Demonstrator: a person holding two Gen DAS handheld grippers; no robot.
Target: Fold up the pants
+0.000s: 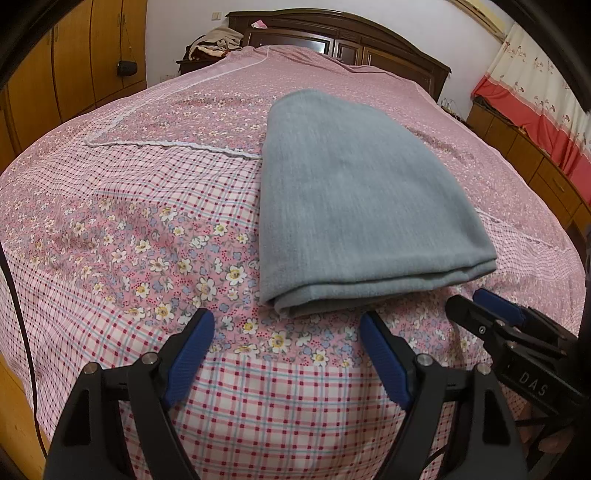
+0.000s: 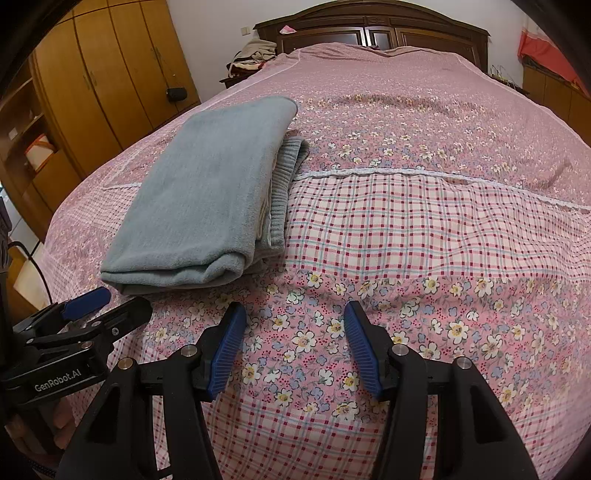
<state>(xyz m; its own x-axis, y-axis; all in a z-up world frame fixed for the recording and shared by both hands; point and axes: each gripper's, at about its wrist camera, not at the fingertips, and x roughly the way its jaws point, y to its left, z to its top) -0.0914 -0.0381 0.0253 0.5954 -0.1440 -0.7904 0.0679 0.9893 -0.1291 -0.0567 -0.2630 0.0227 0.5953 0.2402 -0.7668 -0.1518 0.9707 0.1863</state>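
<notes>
I count one pair of grey pants, folded into a single bundle on the one bed in front of me, which has one pink floral and checked bedspread over it. I hold two grippers: my left gripper and my right gripper, each with two blue pads, four pads in all. At the far end stands one dark wooden headboard. To the far left I see one wooden wardrobe, with one small black bag hanging on it. One heap of clothes lies beside the headboard. On the far right hangs one red and white curtain.
</notes>
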